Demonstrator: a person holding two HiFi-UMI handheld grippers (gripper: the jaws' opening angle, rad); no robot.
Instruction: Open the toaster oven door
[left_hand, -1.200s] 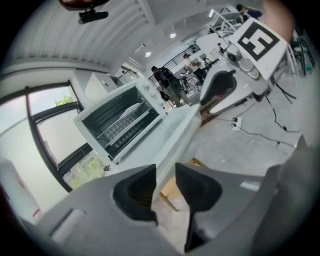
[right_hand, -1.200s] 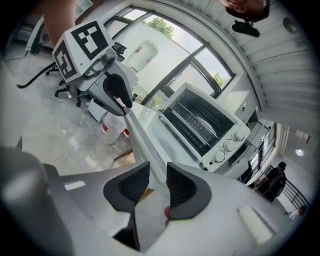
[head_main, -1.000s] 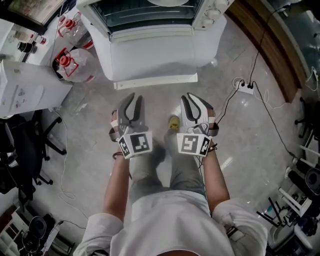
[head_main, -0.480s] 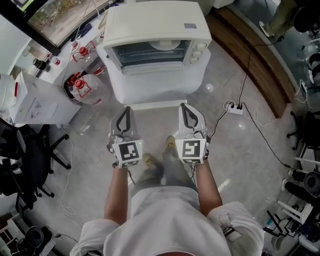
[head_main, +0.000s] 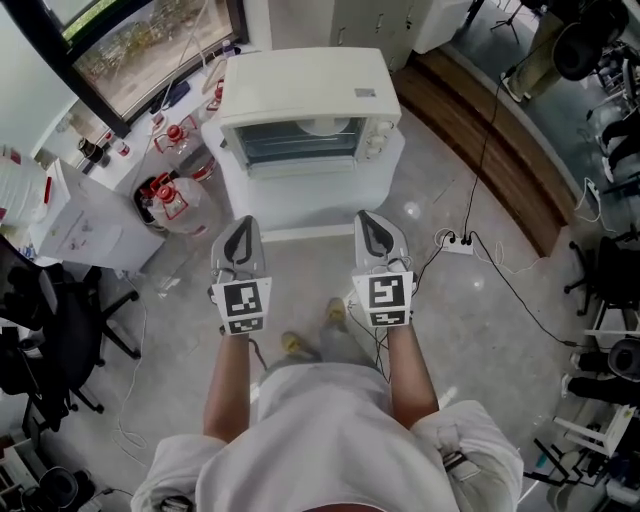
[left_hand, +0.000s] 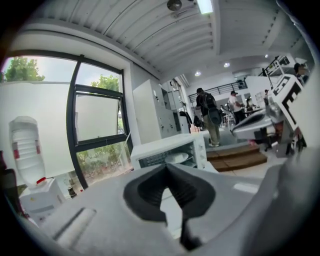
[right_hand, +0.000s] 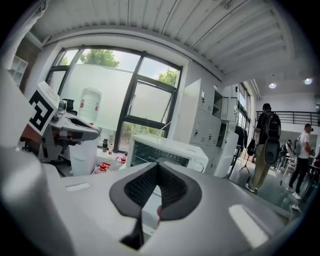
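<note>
The white toaster oven (head_main: 305, 95) stands on a white pedestal (head_main: 300, 200) ahead of me, its glass door (head_main: 298, 143) closed, a pale dish showing behind the glass. Both grippers hang in the air short of the pedestal, apart from the oven. My left gripper (head_main: 241, 224) is shut with nothing between its jaws, and so is my right gripper (head_main: 372, 217). In the left gripper view the oven (left_hand: 170, 154) sits straight beyond the closed tips (left_hand: 167, 167). The right gripper view shows the oven (right_hand: 167, 150) likewise past its tips (right_hand: 157, 165).
Red-capped water jugs (head_main: 170, 195) and a white box (head_main: 85, 225) crowd the floor left of the pedestal. A power strip (head_main: 455, 243) with cables lies on the right, beside a wooden step (head_main: 480, 120). A black chair (head_main: 40, 320) stands at left. People (left_hand: 207, 115) stand far behind.
Both grippers' jaws have gone from open to shut. The view has pulled back so the whole oven shows, and the grippers now sit level side by side.
</note>
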